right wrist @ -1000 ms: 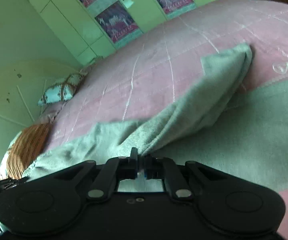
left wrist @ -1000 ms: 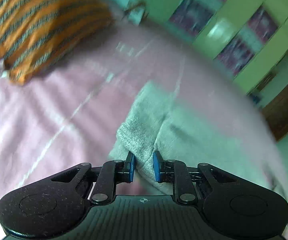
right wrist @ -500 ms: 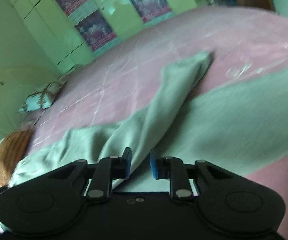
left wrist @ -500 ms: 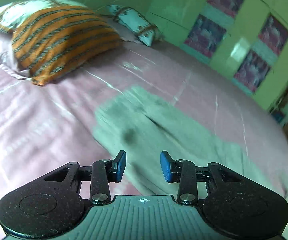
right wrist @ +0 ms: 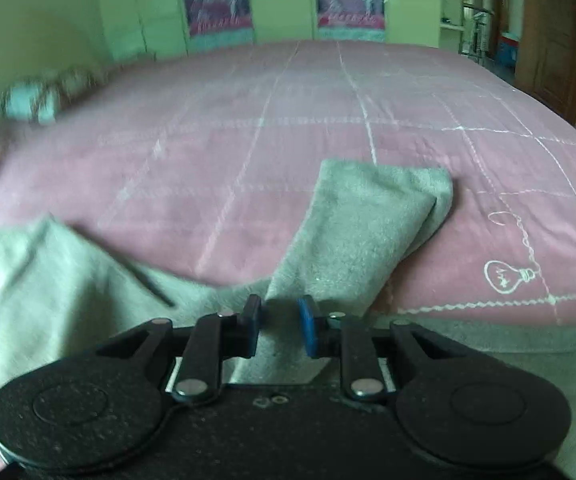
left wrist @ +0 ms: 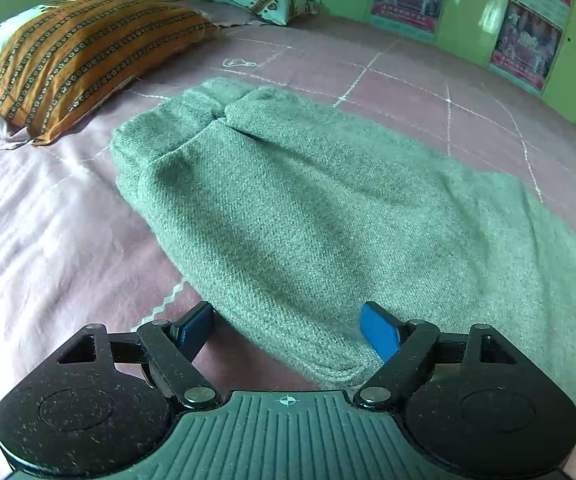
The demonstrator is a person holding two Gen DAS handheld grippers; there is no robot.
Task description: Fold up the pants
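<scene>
Lying doubled lengthwise on the pink bedspread (left wrist: 68, 240) just below the orange pillow (left wrist: 80, 56), the grey pants (left wrist: 308, 208) await their crosswise folds, the left gripper (left wrist: 288, 328) freshly spread wide and empty, the right gripper (right wrist: 280, 326) narrowly parted over cloth.

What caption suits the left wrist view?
Open left gripper above folded grey pants on a pink bedspread, pillows behind.

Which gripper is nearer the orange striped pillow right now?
Left. The left gripper hangs open over the grey pants, the orange striped pillow just beyond them. From the right gripper, that pillow is barely glimpsed at the far left edge.
</scene>
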